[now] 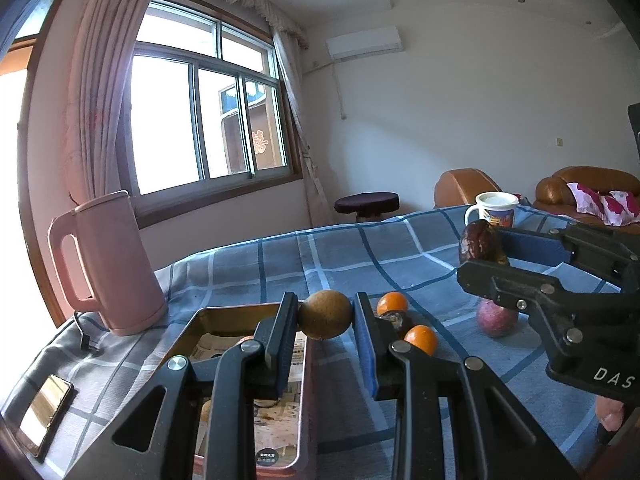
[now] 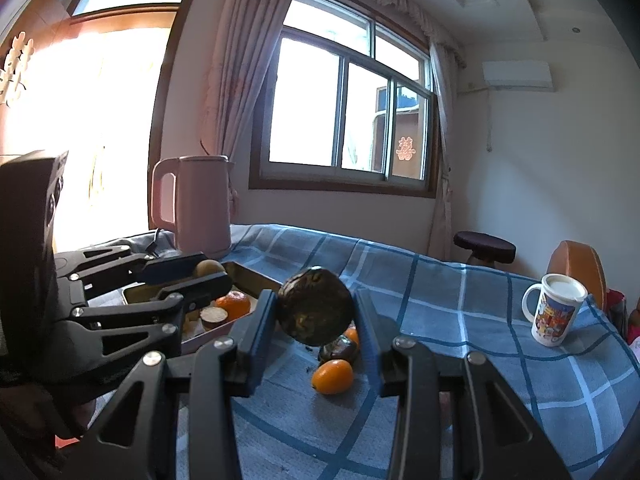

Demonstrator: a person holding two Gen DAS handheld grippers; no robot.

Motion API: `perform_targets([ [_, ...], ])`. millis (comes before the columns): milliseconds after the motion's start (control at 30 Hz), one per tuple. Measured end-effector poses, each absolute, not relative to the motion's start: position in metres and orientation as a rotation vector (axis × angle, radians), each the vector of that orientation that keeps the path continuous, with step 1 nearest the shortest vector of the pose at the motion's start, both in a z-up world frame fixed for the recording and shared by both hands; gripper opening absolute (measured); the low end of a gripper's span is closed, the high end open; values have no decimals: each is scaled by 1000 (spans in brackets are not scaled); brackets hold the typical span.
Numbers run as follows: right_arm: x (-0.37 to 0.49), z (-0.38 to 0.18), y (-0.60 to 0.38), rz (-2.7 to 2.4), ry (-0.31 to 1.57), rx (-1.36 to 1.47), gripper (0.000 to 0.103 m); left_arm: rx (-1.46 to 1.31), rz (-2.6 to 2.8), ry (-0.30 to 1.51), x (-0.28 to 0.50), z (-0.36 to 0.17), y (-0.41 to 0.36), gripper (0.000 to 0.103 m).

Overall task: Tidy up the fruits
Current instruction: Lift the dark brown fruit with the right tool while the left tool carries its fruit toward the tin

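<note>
Jaws grip fruit — tin tray holds an orange.

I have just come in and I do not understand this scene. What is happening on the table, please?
A person is sorting fruit with two hand-held claws. The left claw is shut on a round brown fruit, held above the edge of the metal tray, which already holds an orange and other pieces. The right claw grips a dark wrinkled fruit, lifted off the blue checked tablecloth. Two small oranges and a purple fruit are still on the cloth.
</note>
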State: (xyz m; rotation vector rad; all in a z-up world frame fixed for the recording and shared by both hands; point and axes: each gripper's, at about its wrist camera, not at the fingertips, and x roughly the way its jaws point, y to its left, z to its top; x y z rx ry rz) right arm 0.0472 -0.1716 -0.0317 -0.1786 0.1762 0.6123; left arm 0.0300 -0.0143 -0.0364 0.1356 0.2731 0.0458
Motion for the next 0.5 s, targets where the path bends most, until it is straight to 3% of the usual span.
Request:
perform_targets([
  [500,65,-22,-149,651,207,-205,42,82,78,303,38,-37,14,29],
])
